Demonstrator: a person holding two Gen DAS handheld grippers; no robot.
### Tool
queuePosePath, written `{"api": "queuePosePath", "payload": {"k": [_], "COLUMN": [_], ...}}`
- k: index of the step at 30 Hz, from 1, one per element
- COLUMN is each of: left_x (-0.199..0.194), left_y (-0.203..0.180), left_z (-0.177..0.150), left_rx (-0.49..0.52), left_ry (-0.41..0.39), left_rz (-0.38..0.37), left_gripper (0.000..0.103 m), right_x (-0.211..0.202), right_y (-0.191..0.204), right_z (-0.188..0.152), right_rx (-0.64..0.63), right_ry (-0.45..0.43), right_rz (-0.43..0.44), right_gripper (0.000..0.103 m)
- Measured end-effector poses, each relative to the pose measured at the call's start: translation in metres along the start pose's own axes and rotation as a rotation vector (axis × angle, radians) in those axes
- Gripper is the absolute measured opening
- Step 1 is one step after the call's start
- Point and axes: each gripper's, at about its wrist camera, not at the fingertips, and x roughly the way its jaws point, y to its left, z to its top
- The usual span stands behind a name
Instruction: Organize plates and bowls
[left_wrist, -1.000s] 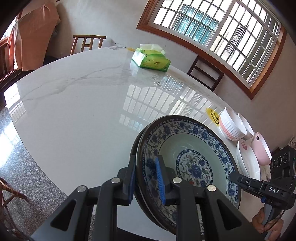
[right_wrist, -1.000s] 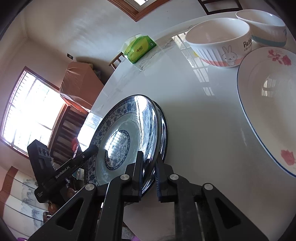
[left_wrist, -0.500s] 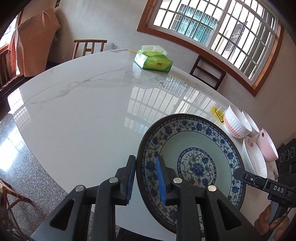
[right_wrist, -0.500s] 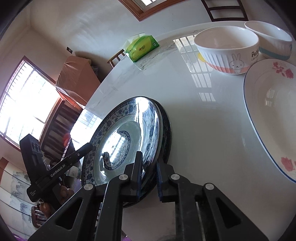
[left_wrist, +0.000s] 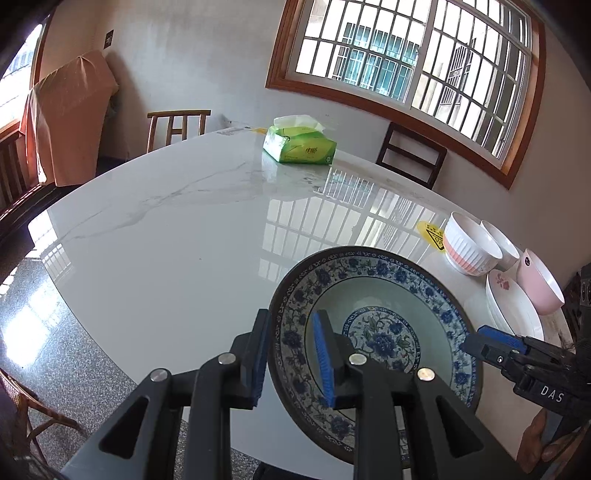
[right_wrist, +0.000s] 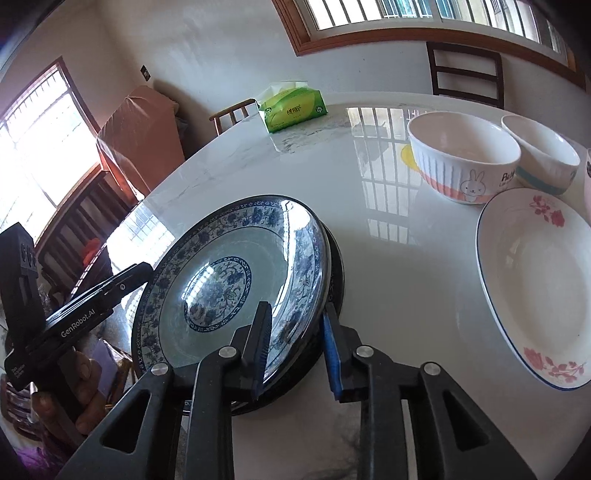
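Observation:
A blue-and-white patterned plate (left_wrist: 380, 325) rests on the white marble table (left_wrist: 177, 243), stacked on a dark-rimmed plate (right_wrist: 334, 273). My left gripper (left_wrist: 291, 354) straddles its left rim with the jaws apart and a gap on both sides. My right gripper (right_wrist: 295, 343) straddles the opposite rim (right_wrist: 310, 295), also open. A white ribbed bowl with a rabbit (right_wrist: 463, 155), a second white bowl (right_wrist: 539, 151), a pink bowl (left_wrist: 539, 284) and a white plate with red flowers (right_wrist: 532, 280) stand to the right.
A green tissue pack (left_wrist: 299, 146) lies at the far side of the table. A yellow sticker (left_wrist: 430, 232) is by the bowls. Wooden chairs (left_wrist: 177, 125) stand around the table. The near table edge is close under both grippers.
The patterned plate has come down from a tilted hold to rest on the table. Both grippers, shut on its rims before, have opened and let go.

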Motion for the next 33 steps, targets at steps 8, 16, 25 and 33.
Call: {"api": "queuePosePath", "payload": {"k": [8, 16, 25, 33], "left_x": [-0.009, -0.020, -0.024, -0.021], "left_y": [-0.008, -0.064, -0.135, -0.194], "left_z": [-0.002, -0.010, -0.031, -0.035], "left_rx": [0.005, 0.096, 0.107, 0.201], "left_ry": [-0.018, 0.022, 0.072, -0.054], "left_rz": [-0.045, -0.176, -0.369, -0.484], "left_gripper": [0.024, 0.071, 0.080, 0.080], "right_x": [-0.018, -0.084, -0.136, -0.149], "right_y": [0.011, -0.067, -0.162, -0.194], "right_z": [-0.002, -0.036, -0.082, -0.089], "right_rx": [-0.097, 0.189, 0.313, 0.382], "right_ry": [-0.111, -0.285, -0.388, -0.418], "right_rz": [-0.167, -0.103, -0.391, -0.288], "right_gripper": [0.049, 0.049, 0.052, 0.057]}}
